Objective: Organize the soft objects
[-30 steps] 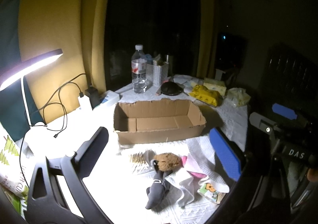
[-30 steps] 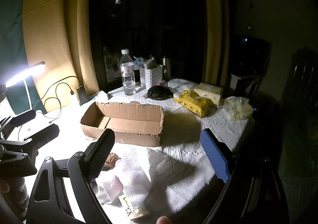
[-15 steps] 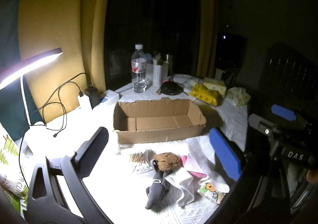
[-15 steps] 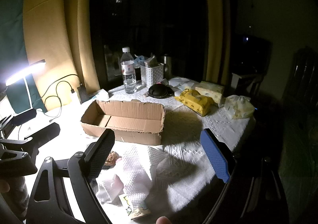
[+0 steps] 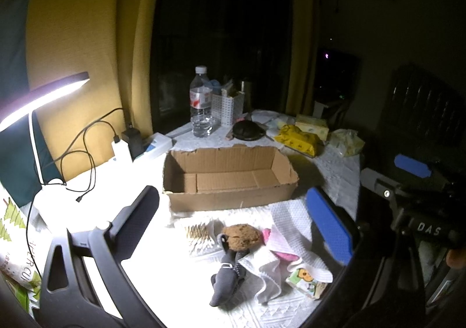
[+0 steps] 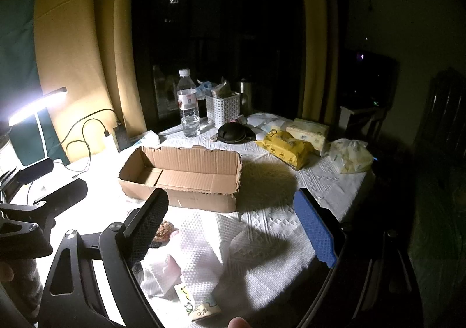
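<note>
Little has shifted in the last second — the right gripper has eased slightly so the cardboard box sits a touch lower in its view, while the left gripper holds the same outlook. Both hang above the table with jaws spread wide and nothing between them.

The soft things lie in a loose pile on the near side of the box, on the white textured cloth: a brown sponge, a grey plush toy just in front of it, a white towel overlapping a pink cloth, and a small printed packet at the pile's right edge, near the table's rim.

The box stands open with ragged top edges, its floor bare. Left of the pile is a brightly lit bare stretch of tabletop — beyond it a lamp and cables. Behind the box stand a water bottle, a white basket and yellow packs.
</note>
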